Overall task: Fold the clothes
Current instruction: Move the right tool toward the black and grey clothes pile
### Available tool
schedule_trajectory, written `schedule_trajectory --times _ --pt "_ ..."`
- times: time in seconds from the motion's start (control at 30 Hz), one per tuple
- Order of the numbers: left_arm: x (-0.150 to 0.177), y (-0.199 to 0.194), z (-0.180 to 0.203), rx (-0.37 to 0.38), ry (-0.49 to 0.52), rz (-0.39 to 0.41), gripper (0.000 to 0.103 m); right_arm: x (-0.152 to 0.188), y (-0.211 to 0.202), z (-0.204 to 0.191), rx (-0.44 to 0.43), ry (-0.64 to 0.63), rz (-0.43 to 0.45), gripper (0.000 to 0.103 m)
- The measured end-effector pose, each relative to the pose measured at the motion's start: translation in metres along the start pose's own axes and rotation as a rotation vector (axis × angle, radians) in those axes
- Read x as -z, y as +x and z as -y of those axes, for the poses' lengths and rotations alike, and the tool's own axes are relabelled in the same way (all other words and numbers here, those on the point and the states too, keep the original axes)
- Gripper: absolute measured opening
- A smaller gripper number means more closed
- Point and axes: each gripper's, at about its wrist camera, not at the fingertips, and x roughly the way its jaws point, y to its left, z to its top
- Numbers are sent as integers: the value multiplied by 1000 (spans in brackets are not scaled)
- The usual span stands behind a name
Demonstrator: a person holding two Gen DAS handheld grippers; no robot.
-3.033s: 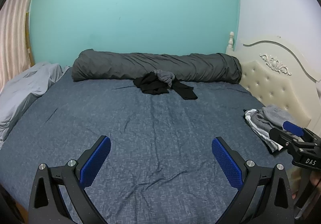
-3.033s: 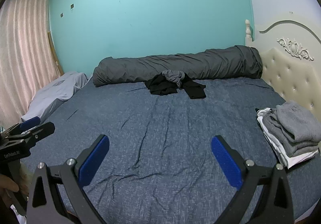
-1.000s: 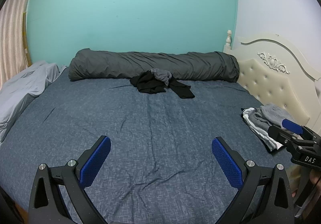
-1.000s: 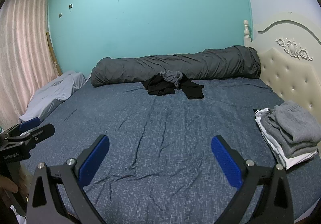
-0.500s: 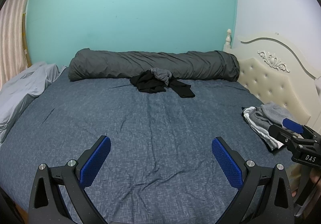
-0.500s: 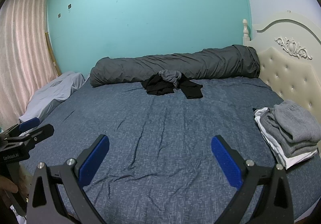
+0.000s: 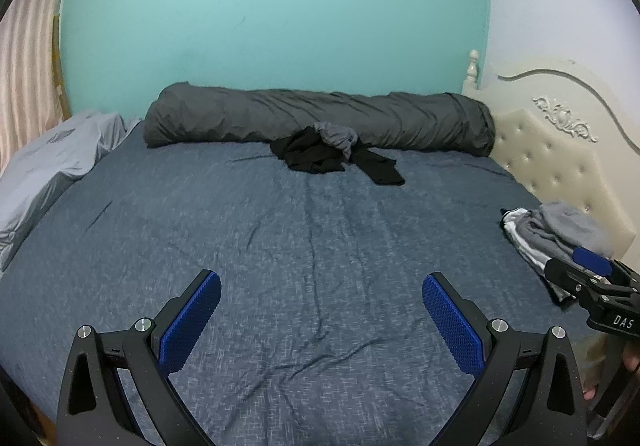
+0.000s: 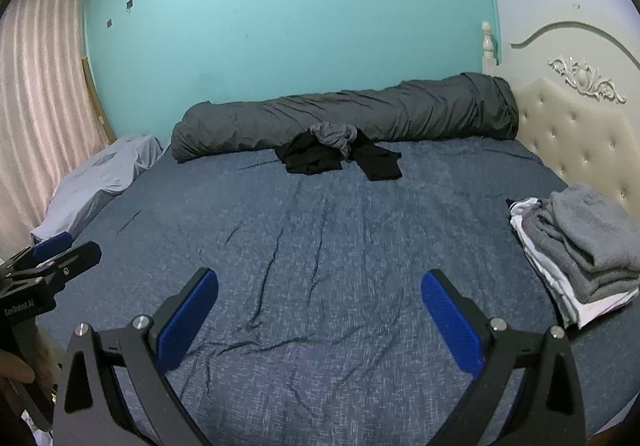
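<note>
Your left gripper and right gripper hang wide open and empty, barely shifted in three seconds. The crumpled black-and-grey clothes heap lies far ahead of both jaws; the folded grey-and-white stack sits right. Folding is not begun.

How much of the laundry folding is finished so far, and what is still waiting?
Done: a folded stack of grey and white clothes sits at the bed's right edge by the headboard. In hand: nothing; the left tongs and right tongs both hang open and empty over the blue sheet. Left: a crumpled heap of black and grey clothes lies against the rolled grey duvet.
</note>
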Motion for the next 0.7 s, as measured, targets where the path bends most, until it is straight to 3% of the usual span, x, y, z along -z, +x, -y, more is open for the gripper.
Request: schedule_trajectory --times 0.33,0.7 --pt "6 98 -16 7 -69 -82 103 13 73 19 -15 11 -74 102" --pt "-28 261 -51 -38 -183 -114 103 -10 230 49 -60 5 -91 102"
